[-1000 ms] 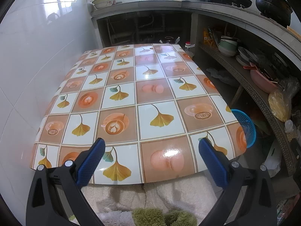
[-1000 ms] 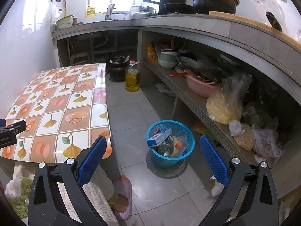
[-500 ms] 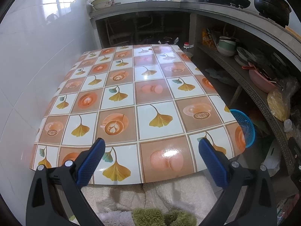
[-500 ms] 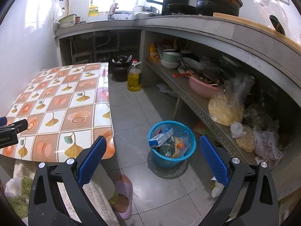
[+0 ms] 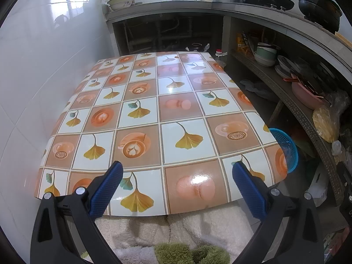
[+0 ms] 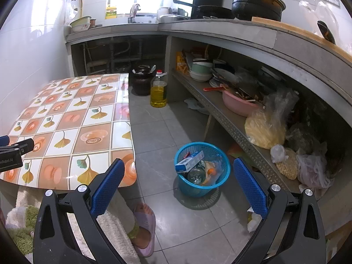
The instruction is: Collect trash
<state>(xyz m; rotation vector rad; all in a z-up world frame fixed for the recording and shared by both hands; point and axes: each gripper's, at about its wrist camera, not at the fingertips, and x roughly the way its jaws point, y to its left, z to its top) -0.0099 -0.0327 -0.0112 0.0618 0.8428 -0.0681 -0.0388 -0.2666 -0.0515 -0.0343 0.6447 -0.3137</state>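
Observation:
A blue plastic basket (image 6: 202,182) stands on the grey floor tiles right of the table; inside lie a white-and-blue carton (image 6: 189,161), a glass jar and crumpled wrappers. My right gripper (image 6: 177,183) hangs open above the floor in front of the basket, nothing between its blue pads. In the left wrist view the basket's rim (image 5: 286,147) peeks out past the table's right edge. My left gripper (image 5: 177,186) is open over the near edge of the patterned table (image 5: 167,114), holding nothing. The left tool's black tip (image 6: 15,151) shows at the left of the right wrist view.
A bottle of yellow oil (image 6: 158,90) and a dark clay pot (image 6: 142,80) stand on the floor by the counter. The low shelf (image 6: 231,121) holds bowls, a pink basin and plastic bags. A person's foot in a pink slipper (image 6: 144,228) rests near the table.
Both views have shifted slightly, with the right gripper drifting a little to the left; both grippers stay open and hold nothing.

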